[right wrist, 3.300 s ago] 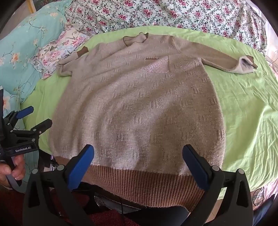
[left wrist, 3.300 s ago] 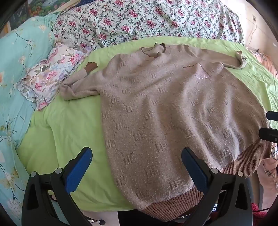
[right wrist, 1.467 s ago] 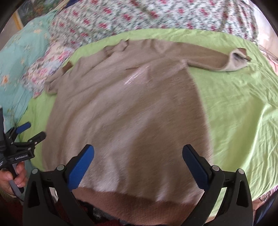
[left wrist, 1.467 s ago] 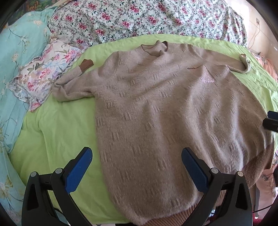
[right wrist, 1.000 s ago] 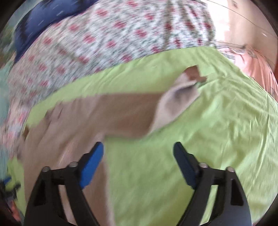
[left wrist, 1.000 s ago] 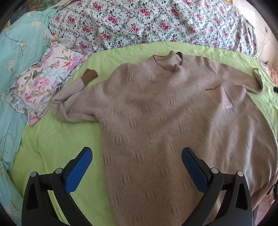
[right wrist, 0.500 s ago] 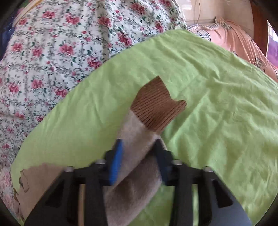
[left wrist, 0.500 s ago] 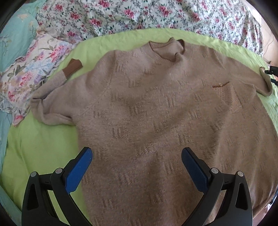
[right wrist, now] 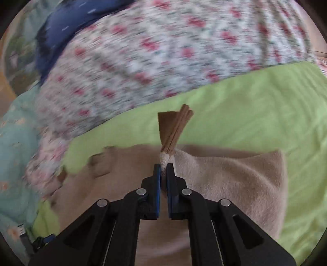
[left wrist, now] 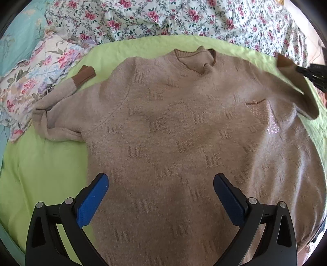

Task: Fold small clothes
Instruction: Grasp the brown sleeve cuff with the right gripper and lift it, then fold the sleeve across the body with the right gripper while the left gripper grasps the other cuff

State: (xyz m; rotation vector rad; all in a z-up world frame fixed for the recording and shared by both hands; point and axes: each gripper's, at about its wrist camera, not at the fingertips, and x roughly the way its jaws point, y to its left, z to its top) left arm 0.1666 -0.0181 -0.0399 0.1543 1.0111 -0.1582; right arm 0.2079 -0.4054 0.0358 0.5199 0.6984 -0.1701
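A beige knit sweater (left wrist: 184, 133) lies flat, front up, on a green sheet (left wrist: 40, 174). Its left sleeve (left wrist: 61, 102) is bent, with the brown cuff (left wrist: 84, 75) pointing up. My left gripper (left wrist: 161, 192) is open and empty above the sweater's lower body. My right gripper (right wrist: 163, 167) is shut on the right sleeve (right wrist: 224, 169) just behind its brown cuff (right wrist: 173, 129) and holds it lifted over the sweater. In the left wrist view the right gripper (left wrist: 302, 71) shows at the far right with the lifted sleeve (left wrist: 296, 88).
A floral quilt (left wrist: 184, 18) lies bunched along the far side of the bed. A floral pillow (left wrist: 30, 81) and turquoise bedding (left wrist: 18, 34) lie at the left. Green sheet (right wrist: 265, 106) shows beyond the sleeve in the right wrist view.
My right gripper has closed on the right sleeve near the cuff and lifted it, carrying it inward over the sweater. My left gripper has stayed open over the sweater body.
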